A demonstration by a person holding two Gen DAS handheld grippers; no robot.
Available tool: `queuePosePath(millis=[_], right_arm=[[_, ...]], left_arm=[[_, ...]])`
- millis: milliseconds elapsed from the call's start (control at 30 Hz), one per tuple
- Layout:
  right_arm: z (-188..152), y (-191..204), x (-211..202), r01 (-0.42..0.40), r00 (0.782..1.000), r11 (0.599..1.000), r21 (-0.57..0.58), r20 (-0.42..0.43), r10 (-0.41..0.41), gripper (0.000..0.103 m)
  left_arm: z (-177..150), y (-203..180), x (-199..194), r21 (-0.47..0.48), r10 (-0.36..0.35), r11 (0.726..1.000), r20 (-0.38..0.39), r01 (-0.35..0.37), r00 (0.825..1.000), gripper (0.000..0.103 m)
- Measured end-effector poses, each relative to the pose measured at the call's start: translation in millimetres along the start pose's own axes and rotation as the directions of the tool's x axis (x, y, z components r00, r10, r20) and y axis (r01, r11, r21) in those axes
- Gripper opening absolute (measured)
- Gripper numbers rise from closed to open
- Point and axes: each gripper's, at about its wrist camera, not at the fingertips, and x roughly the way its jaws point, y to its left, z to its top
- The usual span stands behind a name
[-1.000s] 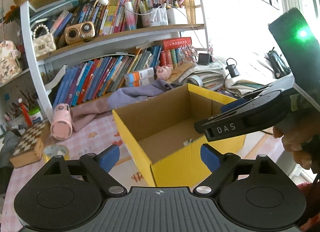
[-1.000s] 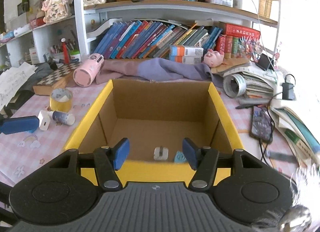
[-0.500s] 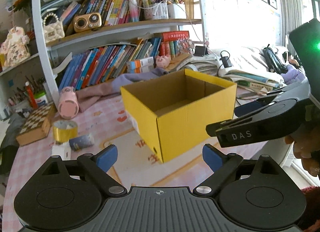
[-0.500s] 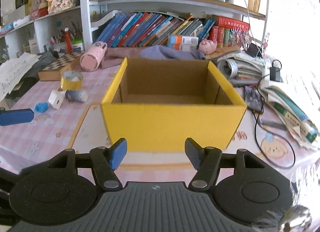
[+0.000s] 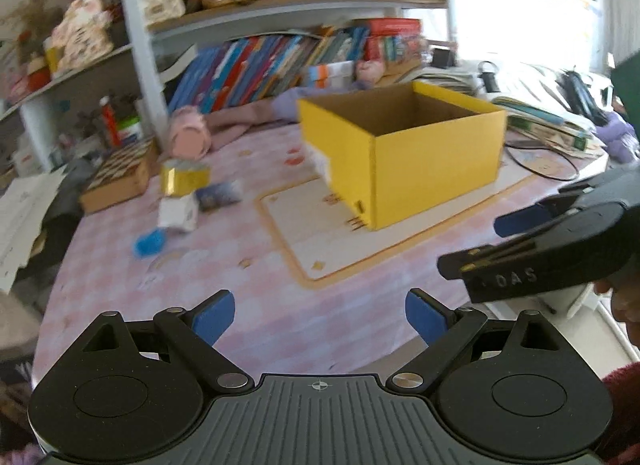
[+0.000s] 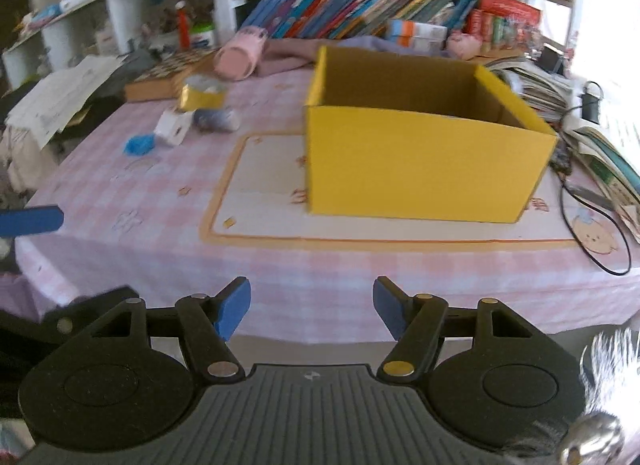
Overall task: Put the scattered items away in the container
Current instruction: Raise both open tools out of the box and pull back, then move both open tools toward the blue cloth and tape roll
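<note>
Hovering over the desk (image 6: 132,193) edge, left gripper (image 5: 319,315) fingers apart and empty, right gripper (image 6: 312,307) fingers opening with nothing between them, yellow box (image 6: 416,169) ahead.

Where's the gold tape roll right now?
In both wrist views the gold tape roll sits on the pink tablecloth left of the yellow box, between the chessboard box and the small white box.

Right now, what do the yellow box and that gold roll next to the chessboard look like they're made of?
Yellow box: looks like cardboard, matte yellow outside, since the inner walls and cut edges show raw brown. Gold roll: probably tape with a metallic, foil-like finish; it glints and has a pale core, but blur leaves this uncertain.
</note>
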Motion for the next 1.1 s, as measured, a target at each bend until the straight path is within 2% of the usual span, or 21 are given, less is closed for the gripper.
queuePosePath(millis=[300, 800, 1100], right_arm=[[0.8, 25.5, -0.2, -0.043, 0.999, 0.998, -0.053, -0.003, 0.043, 0.069], [16.3, 59.6, 10.8, -0.117, 0.993, 0.982, -0.148, -0.015, 0.116, 0.071], [25.8, 66.7, 19.3, -0.141, 0.99, 0.974, -0.176, -0.005, 0.142, 0.072]], left_arm=[[-9.6, 16.1, -10.0, -0.033, 0.021, 0.999, -0.007, -0.021, 1.0, 0.094], [-15.0, 45.7, -17.6, -0.104, 0.099, 0.99, -0.005, -0.099, 0.995, 0.094], [-13.5, 55.4, -14.2, -0.125, 0.129, 0.984, -0.005, -0.128, 0.992, 0.095]])
